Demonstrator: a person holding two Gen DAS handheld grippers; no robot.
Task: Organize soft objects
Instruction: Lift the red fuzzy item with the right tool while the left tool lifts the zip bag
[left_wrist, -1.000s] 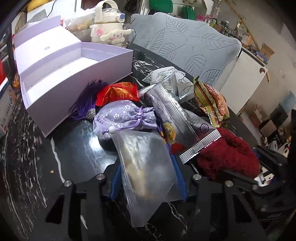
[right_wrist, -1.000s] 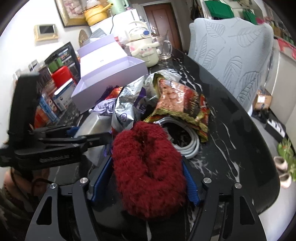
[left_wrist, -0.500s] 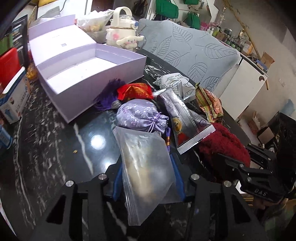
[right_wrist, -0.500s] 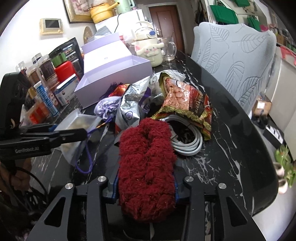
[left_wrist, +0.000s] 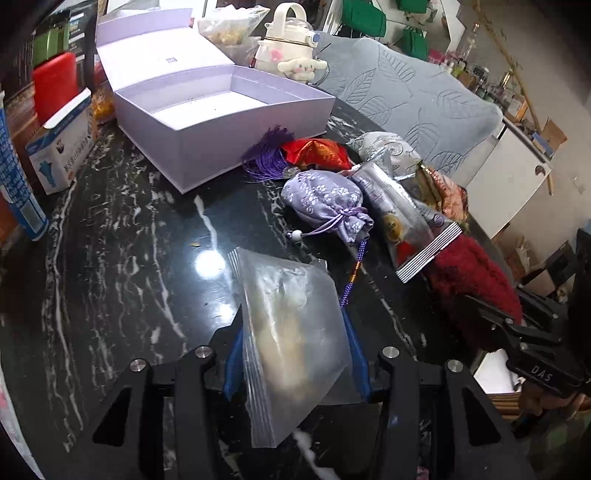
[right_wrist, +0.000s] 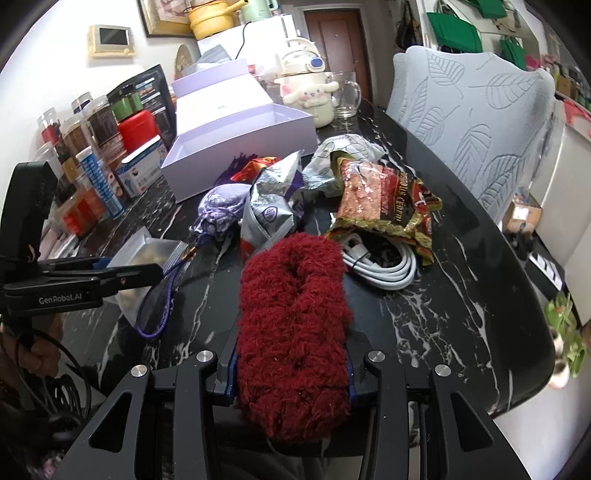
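The left gripper (left_wrist: 295, 354) pinches a clear plastic zip bag (left_wrist: 291, 332) at six o'clock, above the black marble table (left_wrist: 110, 258); the right gripper (right_wrist: 291, 373) squeezes a fuzzy dark-red knitted slipper (right_wrist: 291, 321); the open lilac cardboard box (left_wrist: 221, 122) lies at eleven o'clock.

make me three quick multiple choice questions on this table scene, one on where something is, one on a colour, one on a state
1. Where is the white cable?
A. inside the box
B. on the table, partly under the snack bag
C. on the chair

2. What colour is the fuzzy item in the right gripper?
A. dark red
B. green
C. white

3. What state is the lilac box in?
A. shut
B. open and full
C. open, nothing in it

Answers:
1 B: the coil lies on the table with the snack bag over its far edge.
2 A: dark red pile shows between the fingers.
3 C: the lid stands back and the bare floor shows.
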